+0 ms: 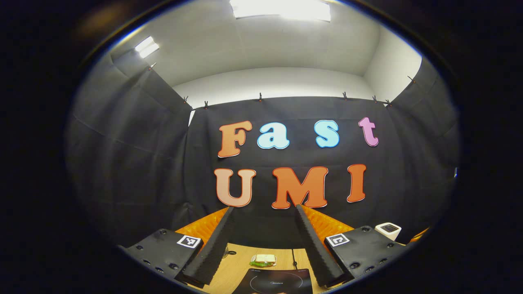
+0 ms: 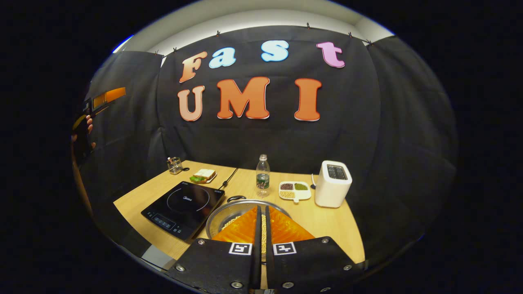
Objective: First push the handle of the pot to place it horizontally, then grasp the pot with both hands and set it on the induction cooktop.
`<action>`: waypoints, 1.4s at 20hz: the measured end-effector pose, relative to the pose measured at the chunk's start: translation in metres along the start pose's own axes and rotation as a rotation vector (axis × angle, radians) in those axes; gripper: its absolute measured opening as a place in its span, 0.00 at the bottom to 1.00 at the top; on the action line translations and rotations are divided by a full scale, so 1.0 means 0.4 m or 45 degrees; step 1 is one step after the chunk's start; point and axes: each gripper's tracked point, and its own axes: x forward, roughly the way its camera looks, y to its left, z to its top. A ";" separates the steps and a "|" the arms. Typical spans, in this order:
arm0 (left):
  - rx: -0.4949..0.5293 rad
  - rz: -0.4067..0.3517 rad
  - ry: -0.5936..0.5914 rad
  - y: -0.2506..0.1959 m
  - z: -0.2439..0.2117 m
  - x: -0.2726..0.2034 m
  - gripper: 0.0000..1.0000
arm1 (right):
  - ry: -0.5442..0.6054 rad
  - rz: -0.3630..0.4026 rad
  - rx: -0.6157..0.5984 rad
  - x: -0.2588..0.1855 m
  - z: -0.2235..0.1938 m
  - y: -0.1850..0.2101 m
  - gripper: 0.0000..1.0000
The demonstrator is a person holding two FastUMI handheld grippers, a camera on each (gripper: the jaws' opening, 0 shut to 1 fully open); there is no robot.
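Here, nearest: right claw [image 2: 262,218] clenched on nothing, fingers together, poised over the near rim of the pot [image 2: 229,214]. Pot sits on the worktop [image 2: 327,224] just right of the induction cooktop [image 2: 184,206], almost touching it; its dark handle [image 2: 236,199] lies at the far rim, pointing away. Pale grains inside, it seems.

Left claw [image 1: 261,241] released, fingers spread wide, held high and aimed at the booth wall, cooktop below it.

Farther back: water bottle [image 2: 262,175], divided dish [image 2: 294,190], toaster [image 2: 333,183], sandwich plate [image 2: 203,175], small glass [image 2: 174,165].

Risks, as I judge them: pushing the handle could slide the whole pot into the bottle or dish; a lopsided two-claw lift could tip the contents out.
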 end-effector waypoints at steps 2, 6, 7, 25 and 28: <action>-0.003 0.005 0.020 0.004 -0.013 0.007 0.99 | 0.069 0.043 0.035 0.019 -0.049 0.014 0.00; -0.050 -0.030 0.067 -0.013 -0.048 0.010 0.92 | 0.232 0.104 0.125 0.050 -0.164 0.045 0.00; -0.051 -0.029 0.070 -0.004 -0.051 0.010 0.98 | 0.280 0.125 0.164 0.055 -0.198 0.055 0.00; -0.038 0.049 0.049 0.062 -0.076 0.008 0.98 | 0.915 0.102 0.459 0.096 -0.538 0.094 0.00; -0.035 0.082 0.039 0.088 -0.075 0.010 0.97 | 0.937 0.066 0.471 0.106 -0.561 0.069 0.00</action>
